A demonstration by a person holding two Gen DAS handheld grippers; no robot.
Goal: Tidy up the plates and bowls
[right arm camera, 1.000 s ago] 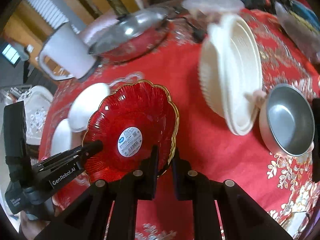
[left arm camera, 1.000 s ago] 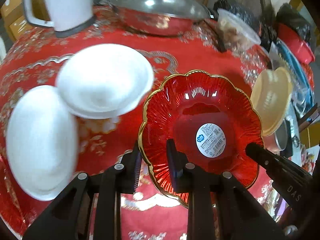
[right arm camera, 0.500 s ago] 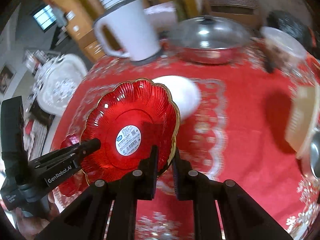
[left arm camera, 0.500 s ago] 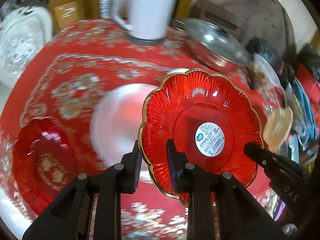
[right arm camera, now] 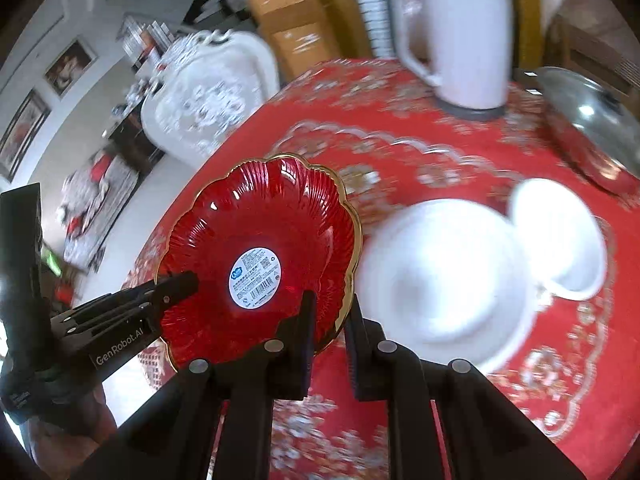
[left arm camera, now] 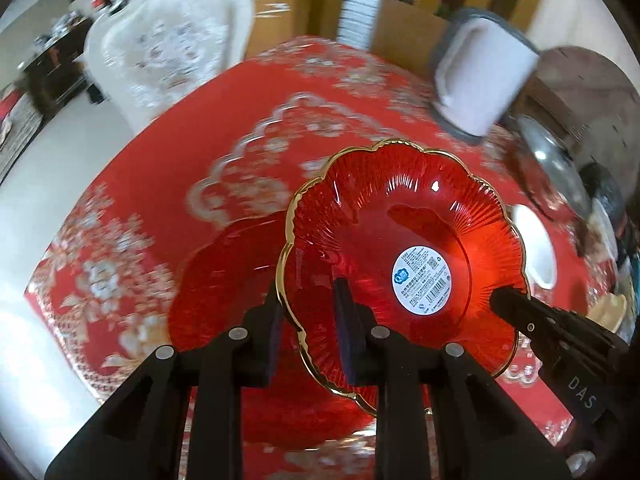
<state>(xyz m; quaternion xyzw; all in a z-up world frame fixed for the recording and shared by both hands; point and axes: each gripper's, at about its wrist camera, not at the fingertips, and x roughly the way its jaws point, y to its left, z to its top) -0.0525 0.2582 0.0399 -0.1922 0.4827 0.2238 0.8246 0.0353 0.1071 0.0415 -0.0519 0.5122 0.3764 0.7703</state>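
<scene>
Red ribbed glass with a gold scalloped rim: the plate [left arm camera: 404, 248] is held in the air above the surface [left arm camera: 224, 128], gripped at opposite edges. The left claw [left arm camera: 308, 312] is closed on its near rim; the right claw [right arm camera: 330, 312] is closed on the other edge. A second red plate [left arm camera: 224, 288] lies directly below. Farther off, two white bowls [right arm camera: 440, 276] rest touching each other. A white kettle [right arm camera: 460, 36] and a steel lid [right arm camera: 592, 120] stand at the far edge.

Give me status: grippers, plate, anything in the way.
Left gripper and right gripper both clamped on the red scalloped plate, held above the table. Second red plate lies below it. White bowls off to the right.
</scene>
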